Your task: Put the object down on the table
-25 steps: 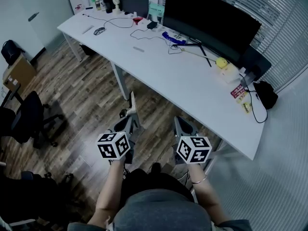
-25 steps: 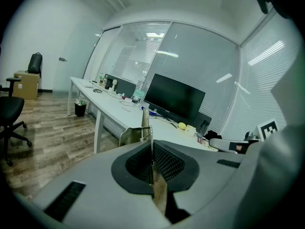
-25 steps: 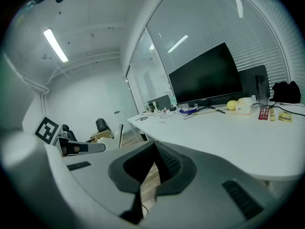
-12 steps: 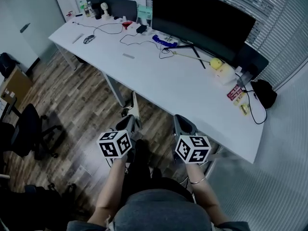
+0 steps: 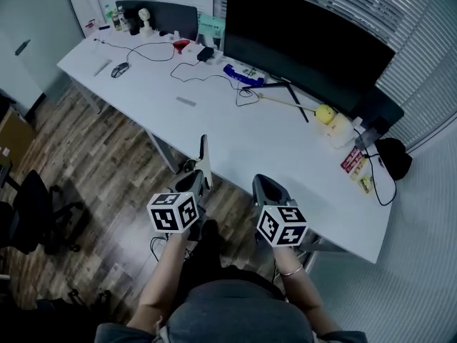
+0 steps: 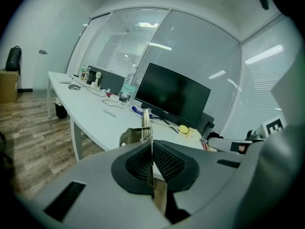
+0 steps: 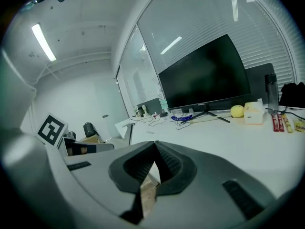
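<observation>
My left gripper (image 5: 195, 182) is shut on a thin flat metal tool (image 5: 204, 154) that stands upright out of its jaws. The tool's tip reaches over the front edge of the long white table (image 5: 285, 145). In the left gripper view the tool (image 6: 145, 123) shows edge-on, pinched between the black pads of the left gripper (image 6: 151, 146). My right gripper (image 5: 265, 184) hangs beside it at the table's front edge. In the right gripper view the right gripper (image 7: 155, 157) has its jaws pressed together with nothing between them.
A large dark monitor (image 5: 303, 38) stands at the table's back. On the table lie cables (image 5: 214, 73), a mouse (image 5: 119, 69), a yellow ball (image 5: 326, 113) and small packets (image 5: 355, 159). A black bag (image 5: 394, 152) sits at the right end. An office chair (image 5: 32, 213) stands on the wooden floor at the left.
Both grippers have come closer to the table; the tool's tip, over the floor before, now overlaps the table's front edge. Both jaws have stayed closed.
</observation>
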`<state>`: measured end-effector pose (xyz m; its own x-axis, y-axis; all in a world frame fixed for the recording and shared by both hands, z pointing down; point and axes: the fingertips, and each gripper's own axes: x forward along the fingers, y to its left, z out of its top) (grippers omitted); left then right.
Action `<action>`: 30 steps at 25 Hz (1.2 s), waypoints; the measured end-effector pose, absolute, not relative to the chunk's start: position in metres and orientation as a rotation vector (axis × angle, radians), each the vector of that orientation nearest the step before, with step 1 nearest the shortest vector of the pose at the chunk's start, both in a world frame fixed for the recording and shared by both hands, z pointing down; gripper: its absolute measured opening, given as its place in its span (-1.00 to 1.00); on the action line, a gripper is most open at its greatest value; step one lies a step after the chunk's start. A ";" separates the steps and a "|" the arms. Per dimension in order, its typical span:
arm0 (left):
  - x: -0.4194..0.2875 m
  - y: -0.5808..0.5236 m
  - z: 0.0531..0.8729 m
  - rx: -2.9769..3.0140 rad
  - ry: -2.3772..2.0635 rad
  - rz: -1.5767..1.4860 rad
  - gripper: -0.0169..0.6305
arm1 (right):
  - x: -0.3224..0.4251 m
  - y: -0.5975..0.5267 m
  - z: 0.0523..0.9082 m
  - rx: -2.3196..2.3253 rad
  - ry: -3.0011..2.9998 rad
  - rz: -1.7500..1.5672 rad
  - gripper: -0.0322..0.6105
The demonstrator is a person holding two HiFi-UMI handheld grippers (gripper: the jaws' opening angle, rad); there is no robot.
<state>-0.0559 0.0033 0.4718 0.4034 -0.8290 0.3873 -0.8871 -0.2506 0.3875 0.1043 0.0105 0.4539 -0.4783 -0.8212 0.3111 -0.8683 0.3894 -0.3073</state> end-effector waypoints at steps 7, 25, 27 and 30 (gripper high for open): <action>-0.081 -0.066 0.467 2.149 -1.394 0.150 -0.87 | 0.079 -0.051 0.448 1.588 -2.483 0.648 -0.88; -0.091 -0.170 0.466 2.219 -1.259 0.174 -0.87 | 0.052 -0.138 0.426 1.723 -2.459 0.588 -0.88; -0.089 -0.177 0.466 2.223 -1.255 0.176 -0.87 | 0.053 -0.145 0.423 1.729 -2.465 0.573 -0.88; -0.085 -0.184 0.468 2.222 -1.252 0.186 -0.87 | 0.055 -0.152 0.420 1.739 -2.476 0.567 -0.88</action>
<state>-0.0853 -0.1842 0.4677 0.5504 -0.7402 0.3862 -0.8205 -0.3941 0.4141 0.0551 -0.1516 0.4197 -0.3604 -0.8962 0.2588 -0.9195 0.2946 -0.2603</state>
